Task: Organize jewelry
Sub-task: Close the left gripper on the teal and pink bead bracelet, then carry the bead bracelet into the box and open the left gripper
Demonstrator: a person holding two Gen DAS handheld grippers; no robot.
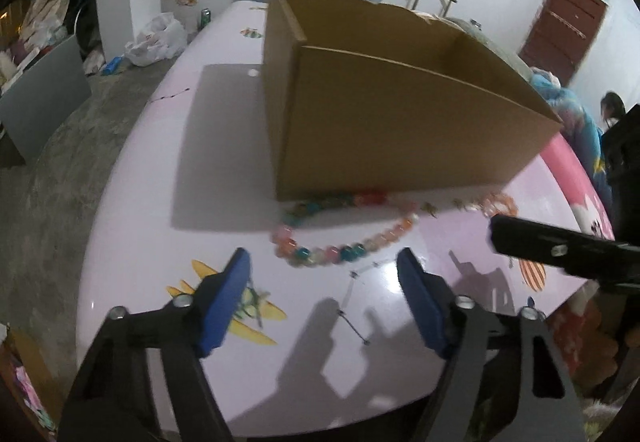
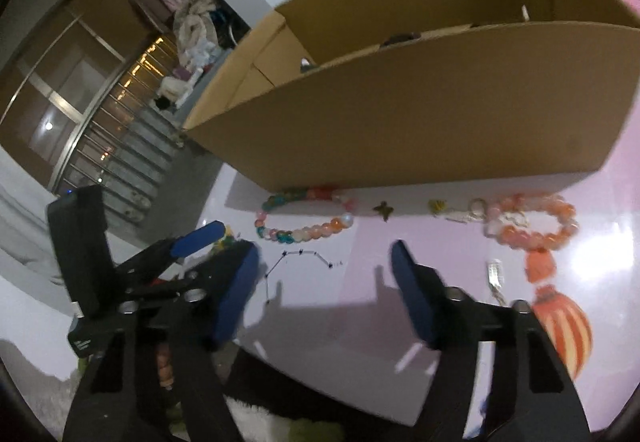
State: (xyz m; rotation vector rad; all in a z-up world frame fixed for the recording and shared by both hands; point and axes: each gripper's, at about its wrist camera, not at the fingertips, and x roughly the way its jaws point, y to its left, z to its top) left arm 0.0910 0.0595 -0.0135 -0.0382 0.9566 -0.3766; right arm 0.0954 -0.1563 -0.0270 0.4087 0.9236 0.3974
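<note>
The multicoloured bead bracelet (image 1: 344,234) lies on the pink table (image 1: 132,242) against the near wall of the cardboard box (image 1: 400,130), its long axis along that wall. The left gripper (image 1: 324,270), jaws partly apart and empty, hangs just short of it and looks nearer; the right gripper (image 2: 324,266), also apart and empty, sits farther back.

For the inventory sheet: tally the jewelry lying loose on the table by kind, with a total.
Beaded bracelets: 2, multicoloured bracelet and orange bracelet
Thin chain necklace: 1
Small charms: 2, dark charm and yellow charm
Total: 5; other small bits are too blurred to class.
</note>
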